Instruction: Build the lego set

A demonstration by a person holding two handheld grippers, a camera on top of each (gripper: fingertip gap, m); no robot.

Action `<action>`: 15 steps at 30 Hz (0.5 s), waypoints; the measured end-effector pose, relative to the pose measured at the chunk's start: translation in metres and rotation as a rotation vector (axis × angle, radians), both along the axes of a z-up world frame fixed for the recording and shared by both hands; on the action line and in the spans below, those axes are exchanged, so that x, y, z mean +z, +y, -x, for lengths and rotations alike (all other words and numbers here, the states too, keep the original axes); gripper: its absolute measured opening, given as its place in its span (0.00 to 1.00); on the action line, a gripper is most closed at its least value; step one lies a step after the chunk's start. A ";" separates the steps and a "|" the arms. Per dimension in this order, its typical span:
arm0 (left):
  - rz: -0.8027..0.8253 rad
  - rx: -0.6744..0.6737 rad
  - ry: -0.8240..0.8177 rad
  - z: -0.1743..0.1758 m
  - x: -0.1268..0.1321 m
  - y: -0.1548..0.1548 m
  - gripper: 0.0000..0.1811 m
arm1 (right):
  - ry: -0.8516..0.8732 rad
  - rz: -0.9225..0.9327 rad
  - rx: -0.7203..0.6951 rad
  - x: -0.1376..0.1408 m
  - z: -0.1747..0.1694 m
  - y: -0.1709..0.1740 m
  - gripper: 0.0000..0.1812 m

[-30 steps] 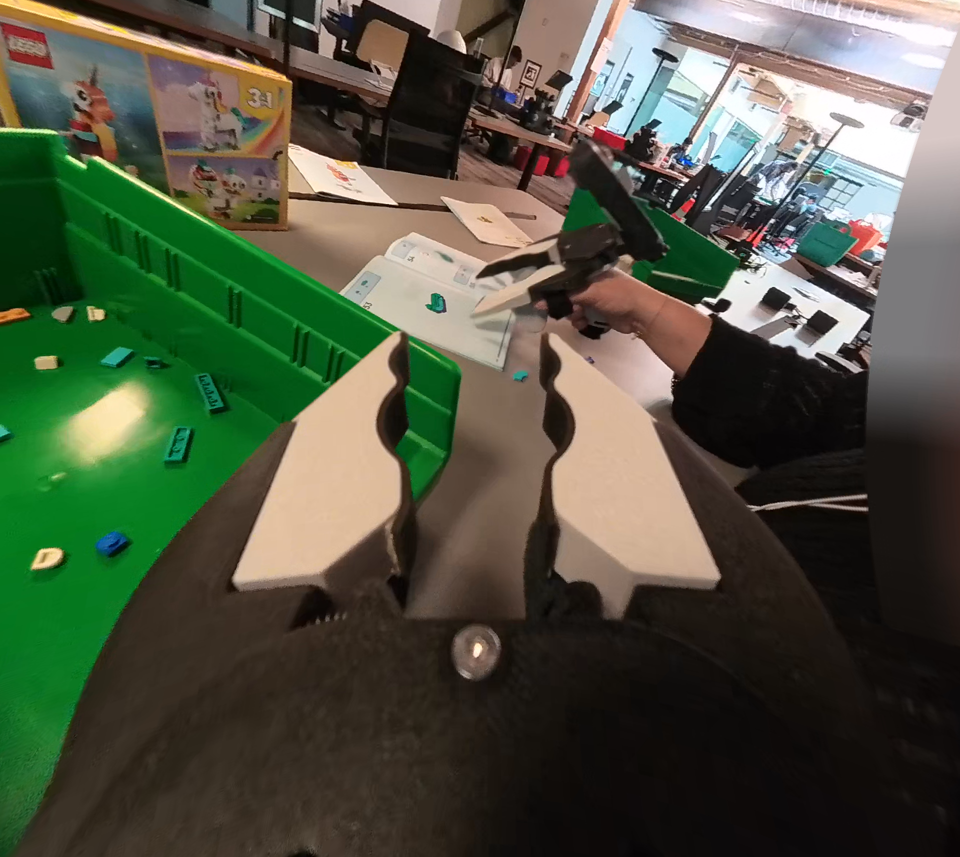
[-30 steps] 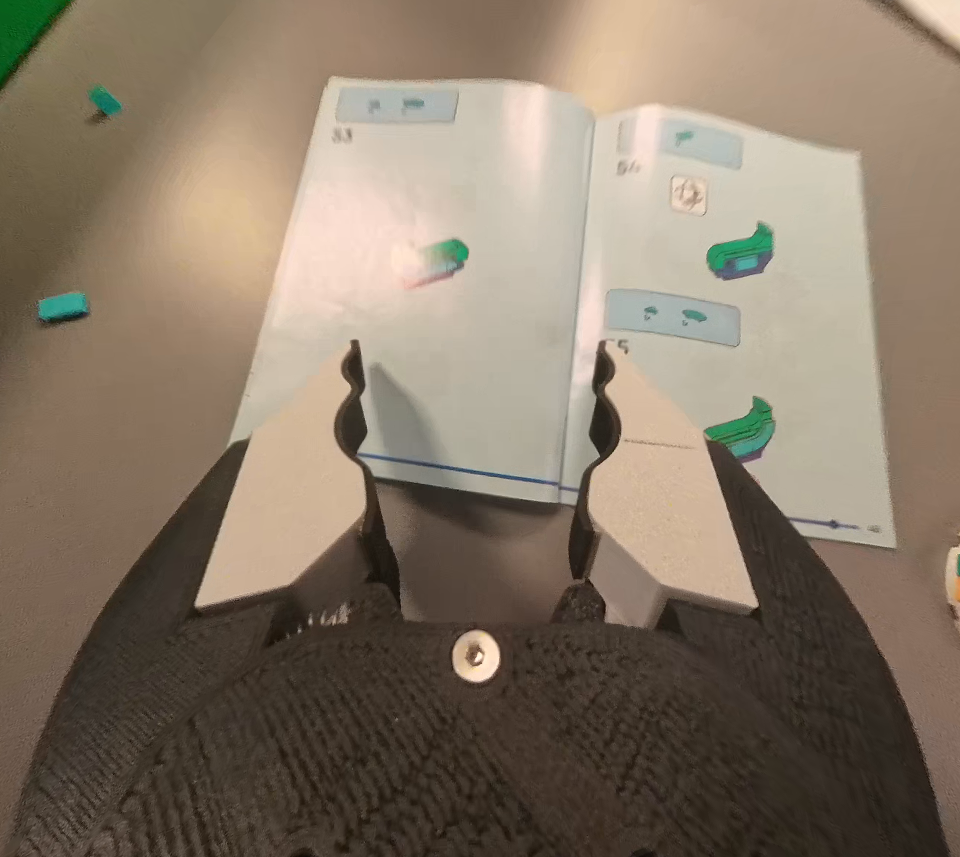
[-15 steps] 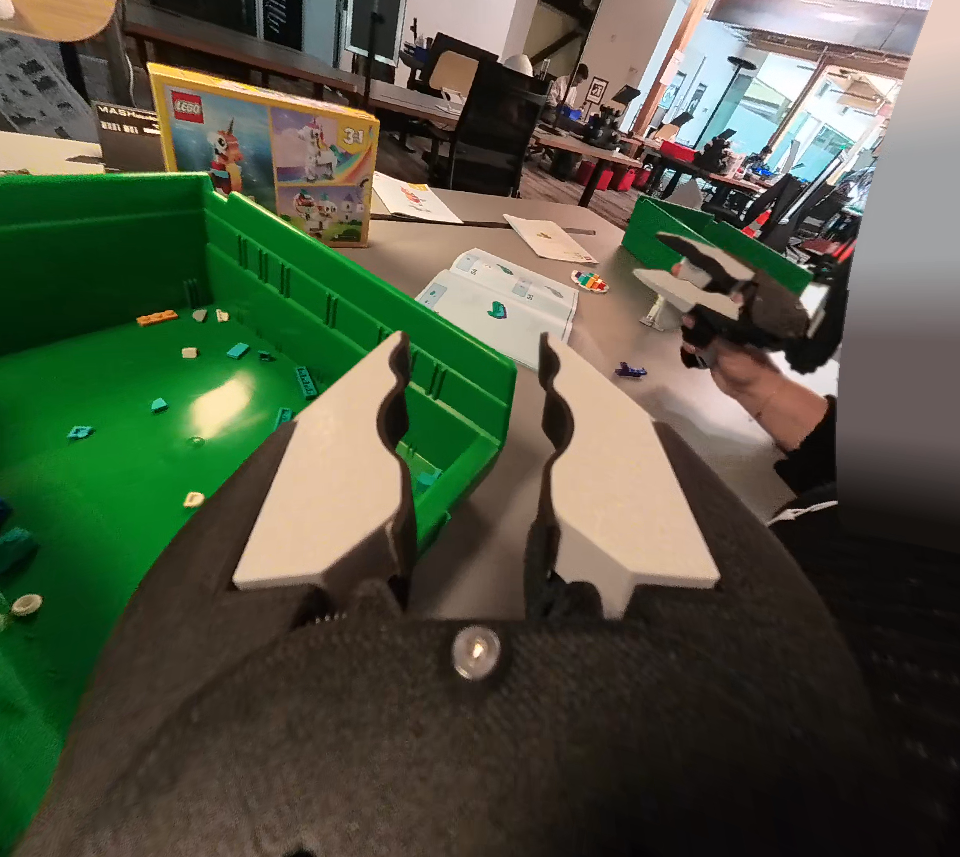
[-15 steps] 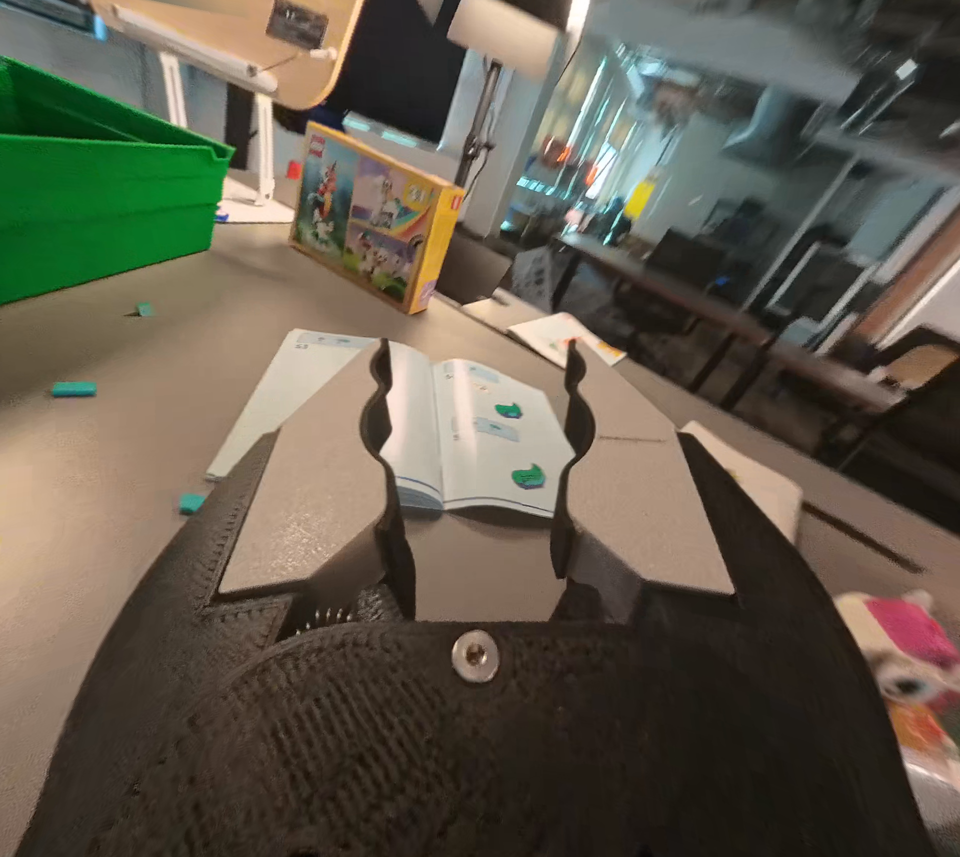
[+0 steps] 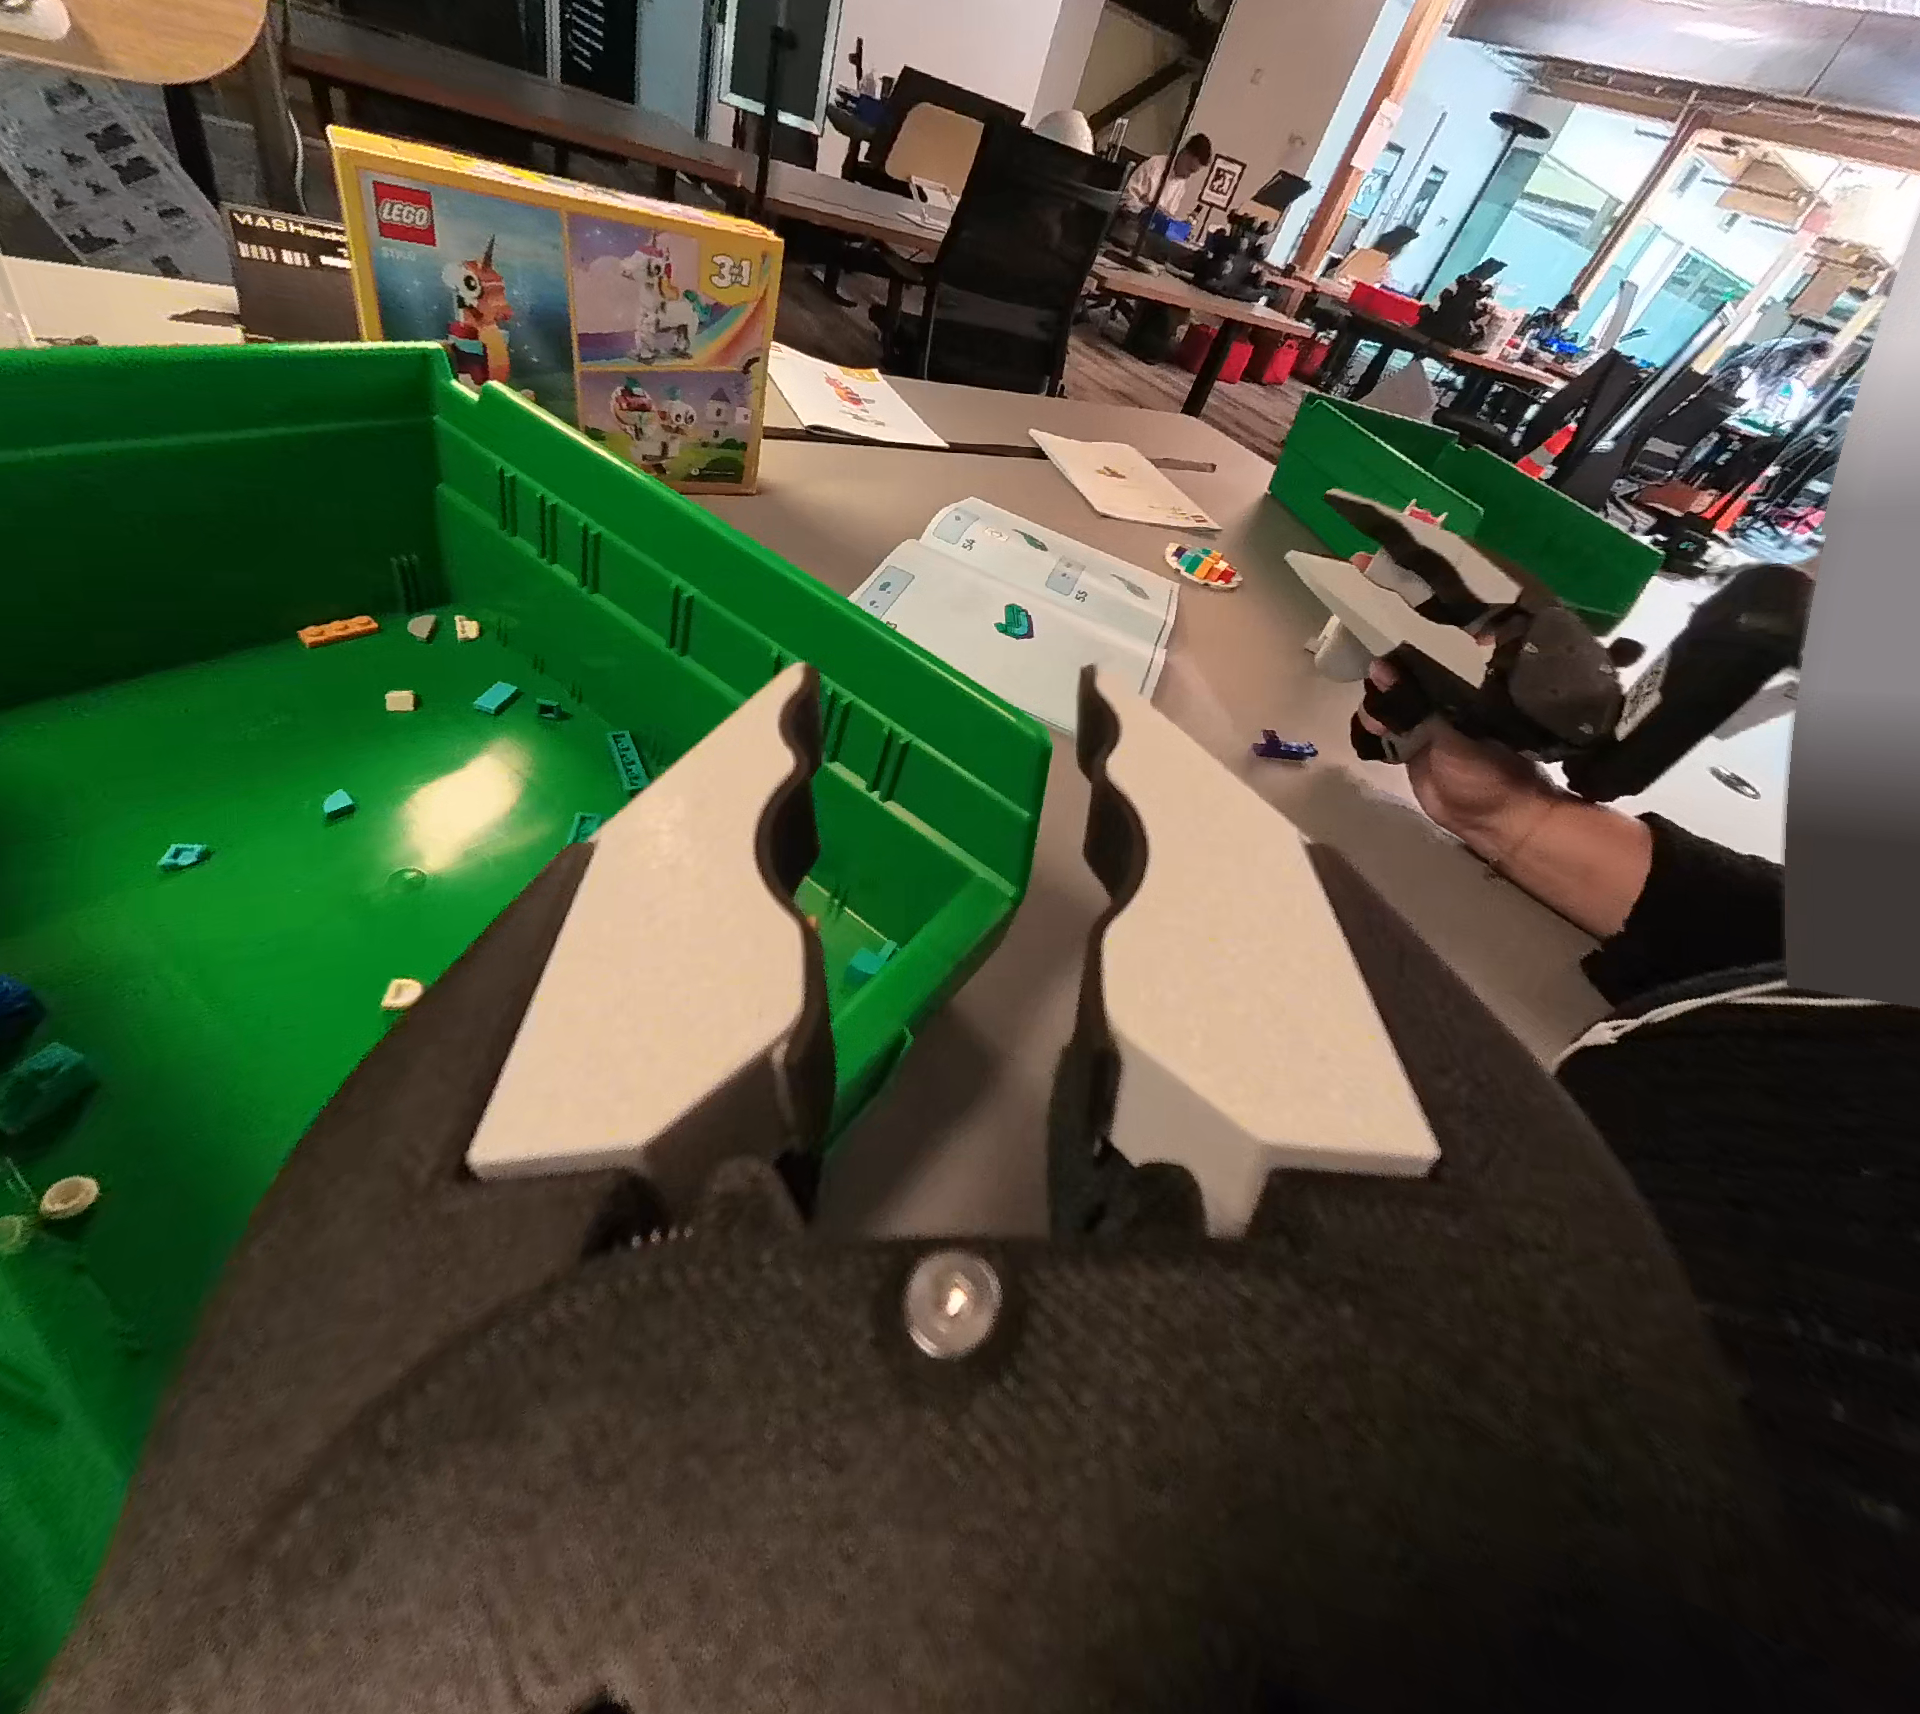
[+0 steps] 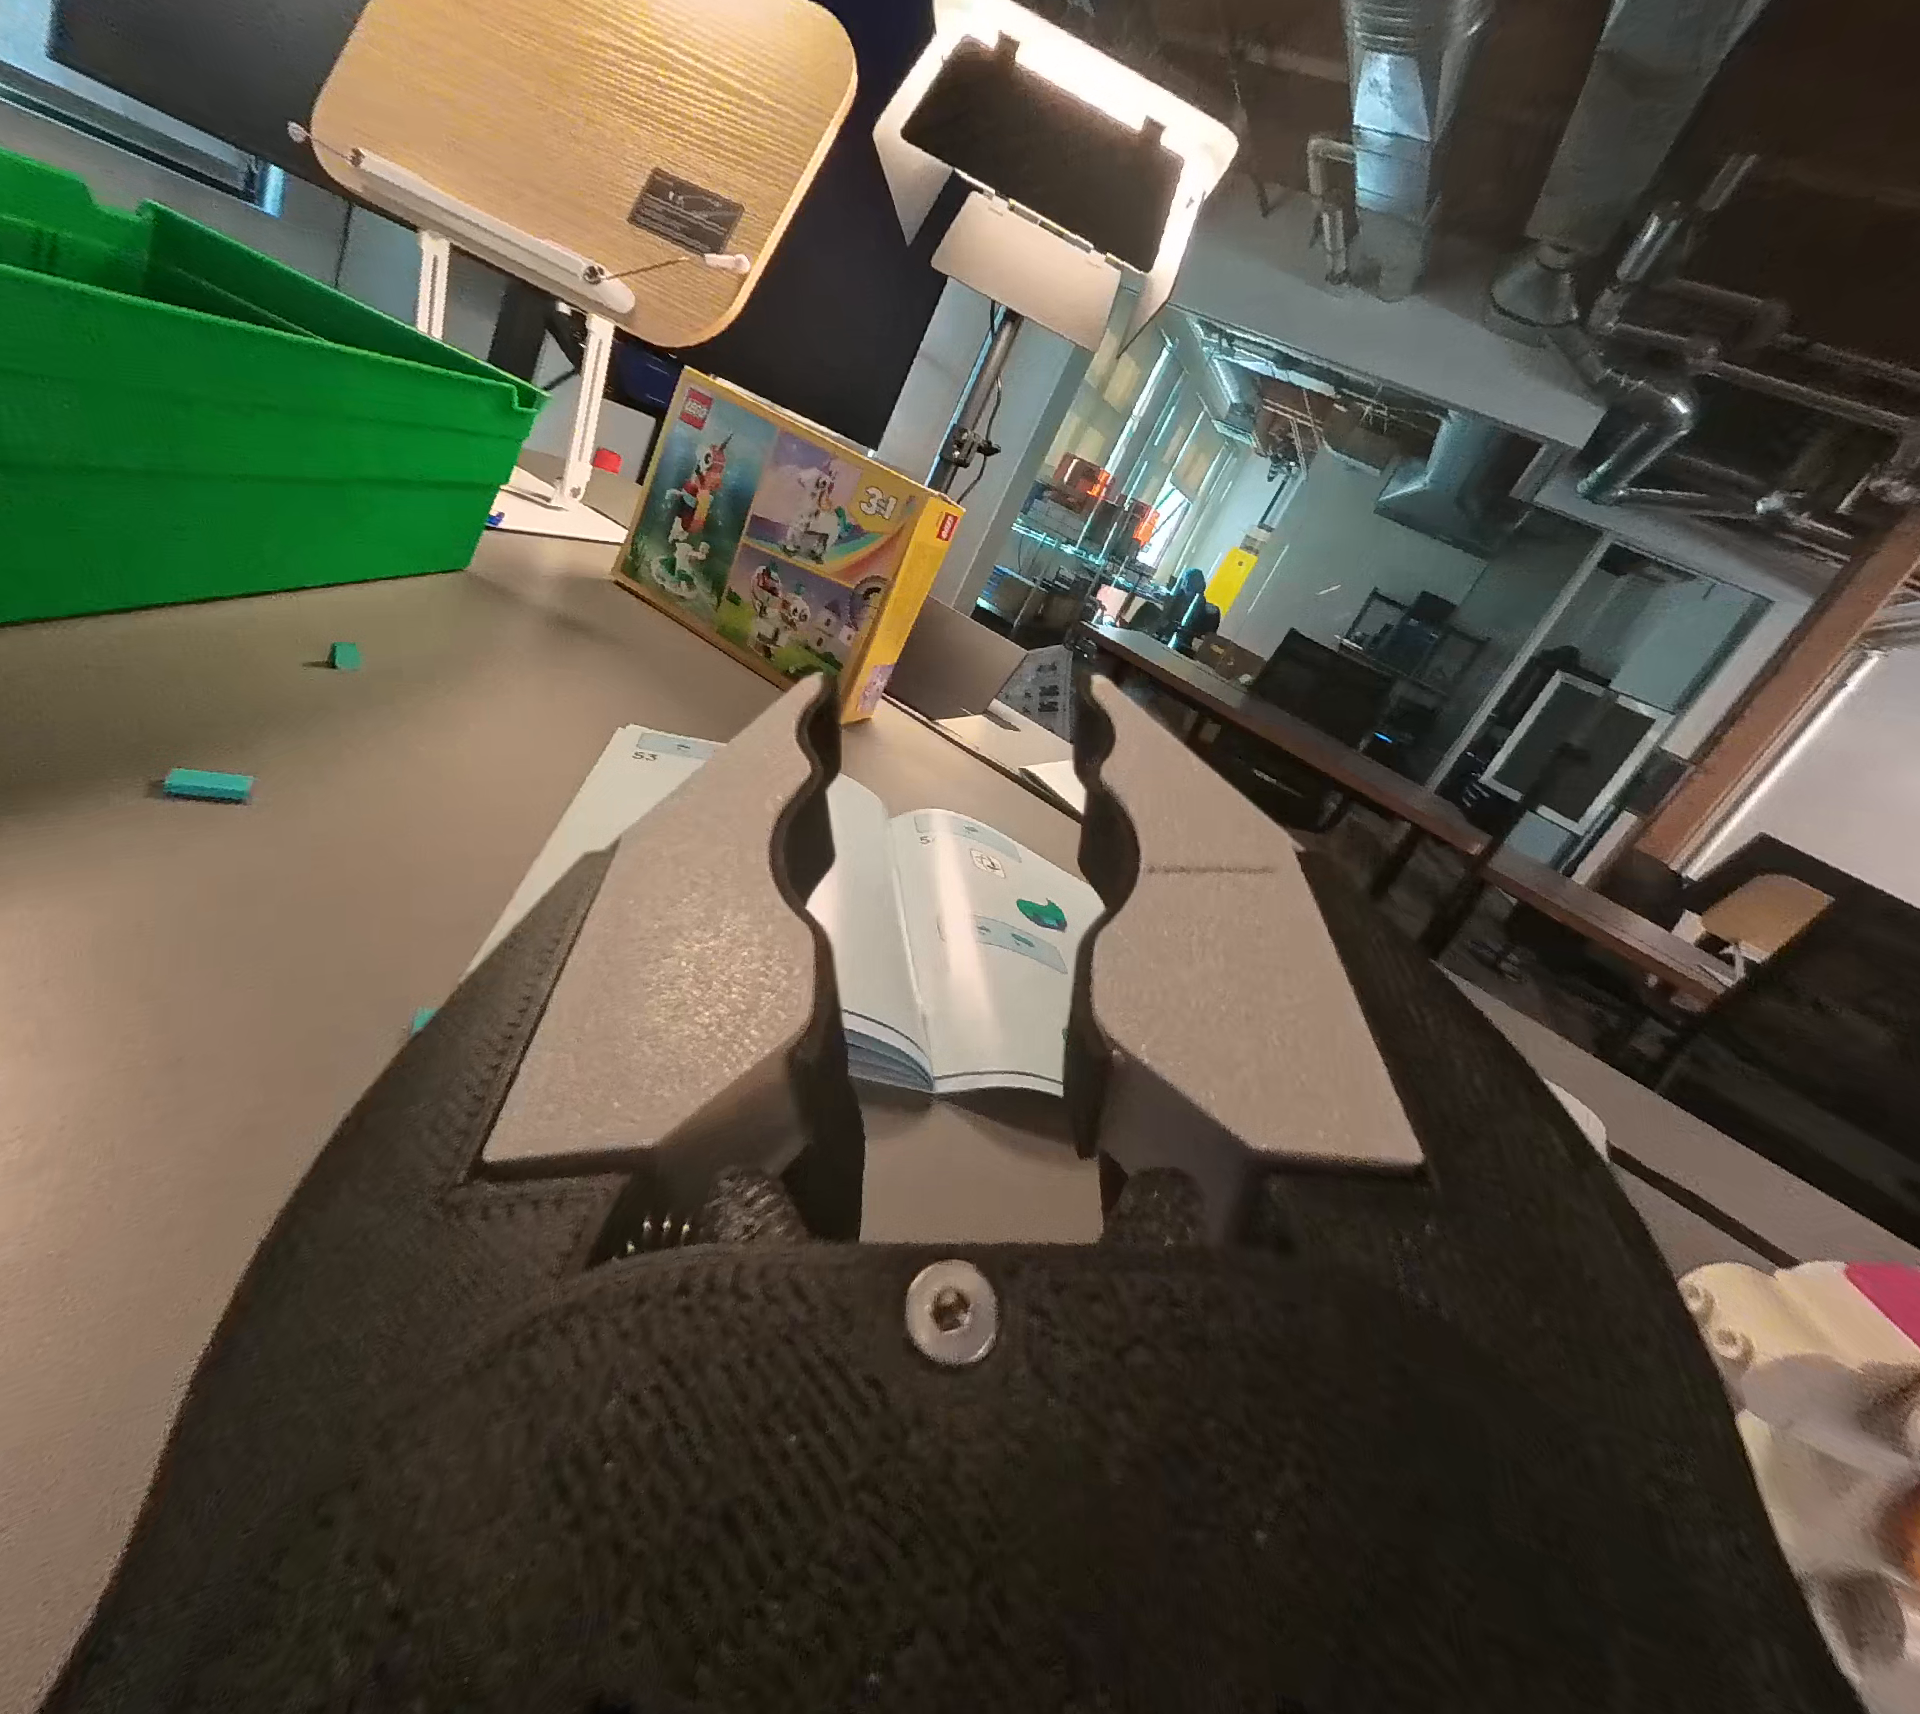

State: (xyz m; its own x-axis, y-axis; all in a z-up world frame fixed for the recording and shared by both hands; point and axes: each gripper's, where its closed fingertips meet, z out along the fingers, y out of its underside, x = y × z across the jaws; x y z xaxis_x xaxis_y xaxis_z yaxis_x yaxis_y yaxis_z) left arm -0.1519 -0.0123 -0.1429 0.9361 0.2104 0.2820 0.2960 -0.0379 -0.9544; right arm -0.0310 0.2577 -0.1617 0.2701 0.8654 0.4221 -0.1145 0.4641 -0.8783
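Both grippers empty with jaws apart: left gripper [image 5: 940,708] hangs over the green bin's [image 5: 727,625] near wall, right gripper [image 6: 951,708] points across the open booklet [image 6: 966,968]. Loose bricks [image 5: 497,698] sit in the bin. Printed yellow box [image 5: 561,334] stands behind on the table [image 5: 1226,698].

From my station I read the bin [image 5: 727,625] as bright green, dotted inside with teal, cream and one orange brick [image 5: 338,630]. The desk [image 6: 208,937] is a flat grey-brown. The set's box [image 5: 561,334] is yellow-edged, its front a patchwork of pastel pictures with a rainbow. The open booklet [image 5: 1018,615] is pale blue with teal-green drawings (its fold reads almost white). My left gripper's fingers [image 5: 665,937] are light grey on a black, woven-looking body; a small dark blue piece [image 5: 1283,745] lies on the desk.
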 end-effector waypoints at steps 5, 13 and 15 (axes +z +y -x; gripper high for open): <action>0.003 0.022 0.018 0.003 0.003 -0.003 0.27 | 0.010 0.051 -0.009 -0.001 -0.001 0.007 0.23; 0.056 0.041 0.030 0.003 -0.003 -0.009 0.26 | -0.005 0.032 -0.015 -0.004 0.001 0.006 0.21; 0.059 0.050 0.031 0.004 -0.003 -0.012 0.26 | -0.008 0.026 -0.014 -0.005 0.002 0.005 0.21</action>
